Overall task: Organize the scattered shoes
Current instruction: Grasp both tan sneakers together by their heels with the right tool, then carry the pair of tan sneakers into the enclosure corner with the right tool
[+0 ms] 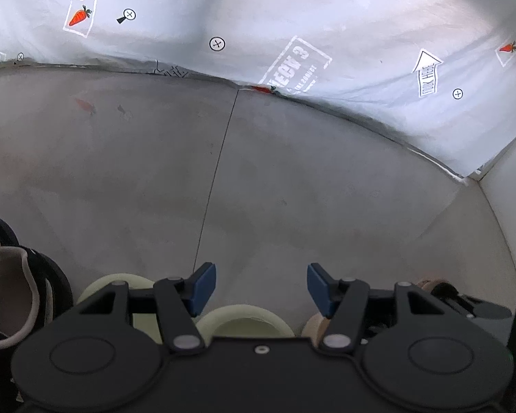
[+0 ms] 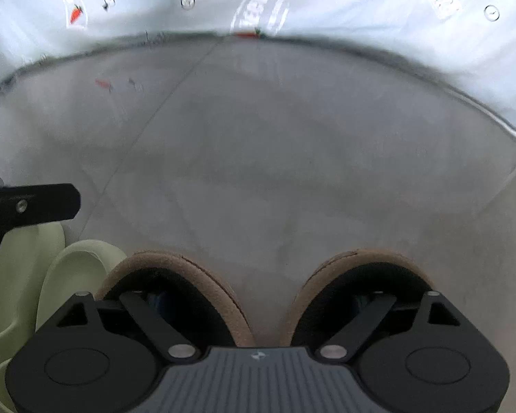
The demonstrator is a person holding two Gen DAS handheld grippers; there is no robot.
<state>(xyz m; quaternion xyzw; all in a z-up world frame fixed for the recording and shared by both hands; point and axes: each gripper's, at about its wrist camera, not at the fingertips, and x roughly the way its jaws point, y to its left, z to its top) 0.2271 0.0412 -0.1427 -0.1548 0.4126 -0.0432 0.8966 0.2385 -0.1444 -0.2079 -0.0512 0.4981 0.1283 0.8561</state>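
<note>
Two tan-soled sandals [image 2: 175, 296] lie side by side on the floor [image 2: 258, 172] at the near edge of the right wrist view, toes pointing away toward the far wall, long axes roughly parallel, a strip of bare floor between them. The right gripper [image 2: 258, 304] hangs over them pointing steeply down, its jaws spread wide; each arm reaches down over one sandal's dark footbed, and the fingertips are hidden in shadow, so I cannot tell whether they touch the sandals. Nothing sits in the gap between the jaws but floor.

Just left of the sandals are pale green slippers [image 2: 75, 275], toes also toward the wall. The left gripper [image 1: 261, 289] hovers above them with its blue pads [image 1: 203, 287] apart and empty; in its own view the green toes [image 1: 244, 320] show under and beside the pads. Further left lies a black shoe [image 1: 34, 296] with a beige lining and lace, close beside the slippers. A sandal's tan edge [image 1: 314, 327] peeks out by the right pad.

The floor is grey, smooth tile with one thin seam [image 1: 216, 179] running away from the shoes. Along its far edge hangs a white sheet [image 1: 258, 17] printed with carrots [image 1: 79, 16], cross marks and stamped lettering. A pale wall [image 1: 505, 206] meets it at the far right corner.
</note>
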